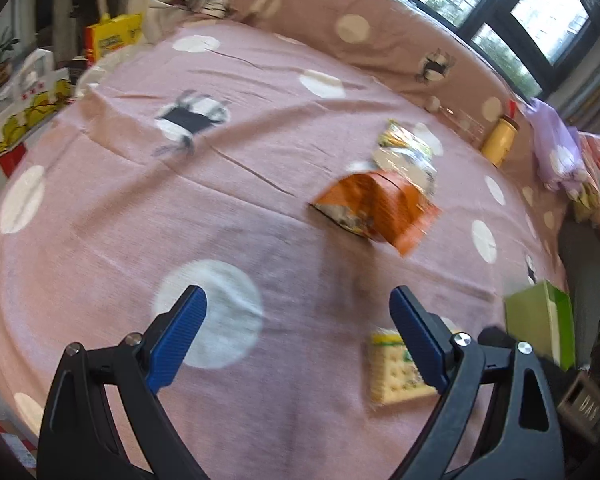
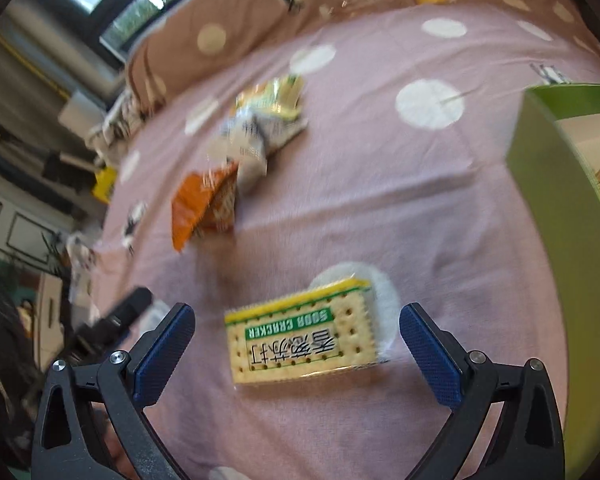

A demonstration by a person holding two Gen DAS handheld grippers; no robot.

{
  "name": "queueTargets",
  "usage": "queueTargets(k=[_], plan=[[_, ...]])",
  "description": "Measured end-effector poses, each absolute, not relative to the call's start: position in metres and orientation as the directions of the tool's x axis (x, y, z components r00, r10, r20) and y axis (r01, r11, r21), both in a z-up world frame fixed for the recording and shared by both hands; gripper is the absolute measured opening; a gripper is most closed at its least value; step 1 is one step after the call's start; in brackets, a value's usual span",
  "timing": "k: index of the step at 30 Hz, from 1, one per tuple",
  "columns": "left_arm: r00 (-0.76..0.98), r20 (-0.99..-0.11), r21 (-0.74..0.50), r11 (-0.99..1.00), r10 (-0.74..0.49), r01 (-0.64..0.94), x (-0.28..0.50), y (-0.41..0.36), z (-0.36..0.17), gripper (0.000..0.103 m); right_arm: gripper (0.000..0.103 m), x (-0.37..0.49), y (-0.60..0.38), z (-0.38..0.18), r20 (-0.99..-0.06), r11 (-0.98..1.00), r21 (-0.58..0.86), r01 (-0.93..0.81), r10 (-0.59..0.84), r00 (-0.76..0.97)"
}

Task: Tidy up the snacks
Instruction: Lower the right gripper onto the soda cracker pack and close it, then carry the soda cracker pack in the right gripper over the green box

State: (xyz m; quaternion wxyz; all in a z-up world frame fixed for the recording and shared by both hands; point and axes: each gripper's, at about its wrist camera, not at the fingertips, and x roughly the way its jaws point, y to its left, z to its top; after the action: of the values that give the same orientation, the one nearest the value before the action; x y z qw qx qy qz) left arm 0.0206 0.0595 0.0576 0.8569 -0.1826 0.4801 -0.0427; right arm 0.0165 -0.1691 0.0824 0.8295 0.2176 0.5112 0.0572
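Right gripper (image 2: 296, 344): jaws spread, empty. Soda cracker pack (image 2: 302, 334): flat on bed (image 2: 380, 200), directly ahead between them, long axis across the gap. Left gripper (image 1: 298, 328): jaws spread, empty, farther away. Green box (image 2: 560, 208): right of pack, open; contents unclear. Orange packet (image 2: 204, 204), pale packets (image 2: 260, 128): beyond pack.

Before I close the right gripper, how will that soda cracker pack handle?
The soda cracker pack looks flat and boxy, so probably stiff, not floppy. Its glossy wrapper may slip. Crackers likely break under a hard squeeze. The right gripper stands open around it.
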Motion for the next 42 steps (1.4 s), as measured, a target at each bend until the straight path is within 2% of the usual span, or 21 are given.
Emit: queueTargets(k=[4, 6, 8, 10, 12, 15, 19, 20, 21, 25, 33, 42], plan=[[0.484, -0.795, -0.432, 0.902, -0.366, -0.027, 0.019, 0.041, 0.053, 0.092, 0.102, 0.015, -0.183, 0.078, -0.814, 0.875, 0.456, 0.159, 0.339, 0.472], [0.453, -0.794, -0.446, 0.895, -0.405, 0.018, 0.017, 0.028, 0.051, 0.088, 0.101, 0.015, -0.183, 0.076, -0.803, 0.864, 0.478, 0.155, 0.359, 0.475], [0.433, -0.8, -0.438, 0.897, -0.415, 0.051, 0.014, 0.015, 0.049, 0.078, 0.092, 0.018, -0.183, 0.071, -0.8, 0.855, 0.496, 0.15, 0.383, 0.463], [0.412, -0.808, -0.429, 0.9, -0.421, 0.08, 0.012, 0.005, 0.045, 0.073, 0.078, 0.021, -0.182, 0.065, -0.805, 0.849, 0.505, 0.157, 0.398, 0.44], [0.385, -0.814, -0.431, 0.897, -0.434, 0.1, 0.011, -0.002, 0.041, 0.066, 0.071, 0.025, -0.182, 0.058, -0.82, 0.853, 0.494, 0.172, 0.391, 0.417], [0.355, -0.822, -0.439, 0.892, -0.446, 0.105, 0.013, -0.009, 0.034, 0.061, 0.07, 0.028, -0.185, 0.049, -0.834, 0.852, 0.487, 0.192, 0.388, 0.393], [0.344, -0.832, -0.427, 0.898, -0.435, 0.105, 0.014, -0.016, 0.027, 0.042, 0.07, 0.03, -0.186, 0.045, -0.831, 0.848, 0.494, 0.189, 0.398, 0.388], [0.343, -0.826, -0.439, 0.892, -0.447, 0.108, 0.014, -0.017, 0.027, 0.04, 0.07, 0.029, -0.185, 0.046, -0.833, 0.852, 0.489, 0.187, 0.392, 0.39], [0.342, -0.824, -0.442, 0.89, -0.452, 0.111, 0.013, -0.018, 0.028, 0.04, 0.07, 0.028, -0.184, 0.046, -0.836, 0.857, 0.481, 0.185, 0.385, 0.392], [0.384, -0.815, -0.414, 0.9, -0.433, 0.137, 0.008, -0.025, 0.038, 0.039, 0.059, 0.024, -0.182, 0.054, -0.857, 0.886, 0.423, 0.19, 0.323, 0.401], [0.555, -0.671, -0.392, 0.871, -0.491, 0.296, -0.011, -0.049, 0.093, 0.038, 0.059, -0.007, -0.199, 0.116, -0.766, 0.901, 0.394, 0.182, 0.213, 0.607], [0.571, -0.544, -0.343, 0.784, -0.615, 0.518, -0.021, -0.11, 0.127, 0.038, 0.059, -0.047, -0.266, 0.154, -0.643, 0.848, 0.451, 0.278, 0.094, 0.76]])
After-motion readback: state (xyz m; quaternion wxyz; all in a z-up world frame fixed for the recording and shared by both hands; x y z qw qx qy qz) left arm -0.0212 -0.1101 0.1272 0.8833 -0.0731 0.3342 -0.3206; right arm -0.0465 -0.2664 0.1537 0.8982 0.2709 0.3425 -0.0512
